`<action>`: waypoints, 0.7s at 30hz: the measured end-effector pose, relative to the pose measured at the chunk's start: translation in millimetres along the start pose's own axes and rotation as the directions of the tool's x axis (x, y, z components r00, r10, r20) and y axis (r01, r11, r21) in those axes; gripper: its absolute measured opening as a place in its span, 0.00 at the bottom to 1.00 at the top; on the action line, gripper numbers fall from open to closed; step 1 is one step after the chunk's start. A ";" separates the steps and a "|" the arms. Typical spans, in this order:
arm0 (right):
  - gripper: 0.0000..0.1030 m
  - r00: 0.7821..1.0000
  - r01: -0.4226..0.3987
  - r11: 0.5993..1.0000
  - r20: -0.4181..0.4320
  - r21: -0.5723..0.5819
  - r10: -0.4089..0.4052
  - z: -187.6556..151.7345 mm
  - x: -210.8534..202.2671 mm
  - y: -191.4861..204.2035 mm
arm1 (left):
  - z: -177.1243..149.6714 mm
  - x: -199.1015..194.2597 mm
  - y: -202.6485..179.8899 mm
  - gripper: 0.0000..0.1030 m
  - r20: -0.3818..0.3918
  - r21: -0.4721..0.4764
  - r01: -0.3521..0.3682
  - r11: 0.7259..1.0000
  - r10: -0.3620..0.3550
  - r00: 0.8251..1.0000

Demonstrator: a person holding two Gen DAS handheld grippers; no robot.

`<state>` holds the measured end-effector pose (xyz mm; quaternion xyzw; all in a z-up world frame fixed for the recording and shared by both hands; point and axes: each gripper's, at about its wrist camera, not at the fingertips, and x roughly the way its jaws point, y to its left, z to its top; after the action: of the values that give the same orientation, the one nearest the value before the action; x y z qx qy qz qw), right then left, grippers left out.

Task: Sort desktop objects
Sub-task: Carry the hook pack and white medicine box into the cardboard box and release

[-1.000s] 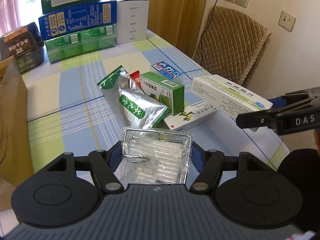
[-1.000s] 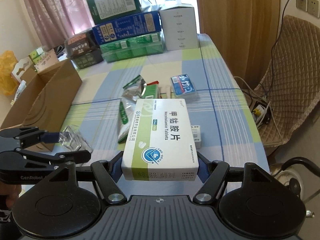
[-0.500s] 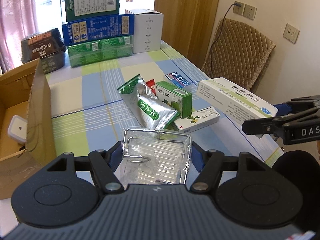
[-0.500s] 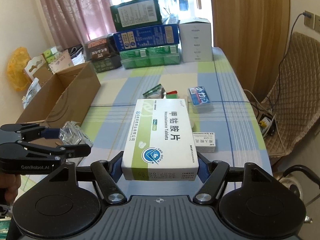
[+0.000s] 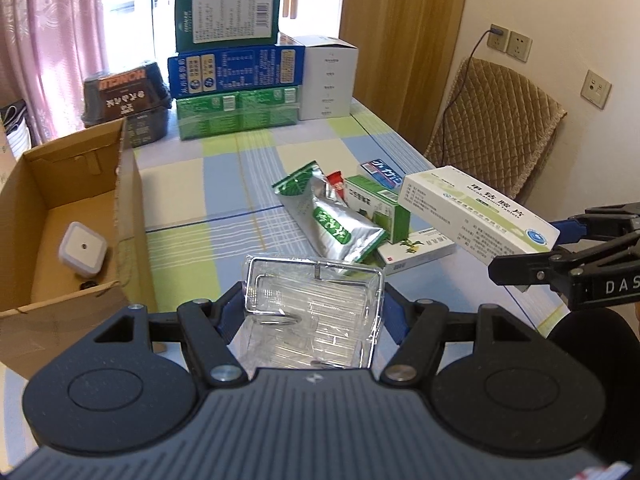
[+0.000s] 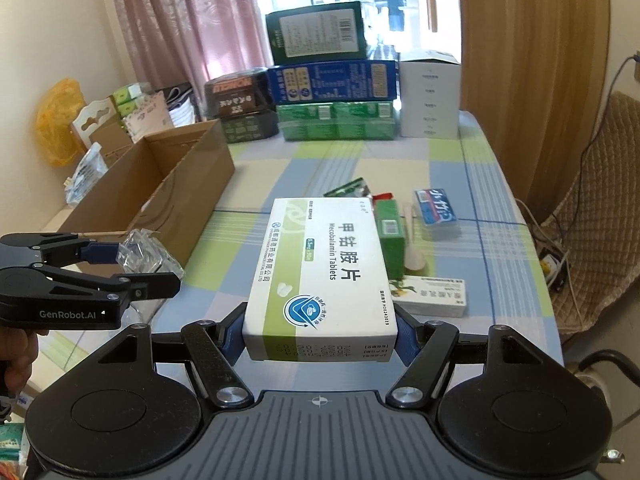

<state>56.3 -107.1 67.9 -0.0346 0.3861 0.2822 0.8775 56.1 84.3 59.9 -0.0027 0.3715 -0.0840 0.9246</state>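
A checked blue-and-green desk [image 5: 224, 184] carries scattered medicine packs beside an open cardboard box [image 5: 60, 216]. The left tongs [image 5: 314, 312] are clamped on a clear, crinkled plastic tray [image 5: 312, 304] held above the desk's near edge — glossy and see-through. The right tongs [image 6: 320, 338] grip a white-and-green tablet box [image 6: 320, 272], label up, held above the desk's near end.

Probably a home dining room: pink curtains [image 6: 192, 20]; checked tablecloth [image 5: 224, 184]; quilted chair [image 5: 496, 128].
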 end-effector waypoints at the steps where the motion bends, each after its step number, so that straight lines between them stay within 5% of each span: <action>1: 0.66 1.000 -0.006 1.000 0.000 -0.003 0.006 1.1 1.1 4.1 | -0.1 -2.4 2.3 0.63 0.002 -0.001 -0.004 1.000 0.004 1.000; 21: 0.66 0.978 -0.197 0.970 0.036 -0.144 0.204 55.9 66.9 143.7 | 4.2 -66.3 125.0 0.63 0.008 -0.027 -0.200 0.979 0.200 0.980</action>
<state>54.3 60.3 82.9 -0.0496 0.3444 0.3967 0.8495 31.1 217.8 100.1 0.0224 0.3657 0.0143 0.9303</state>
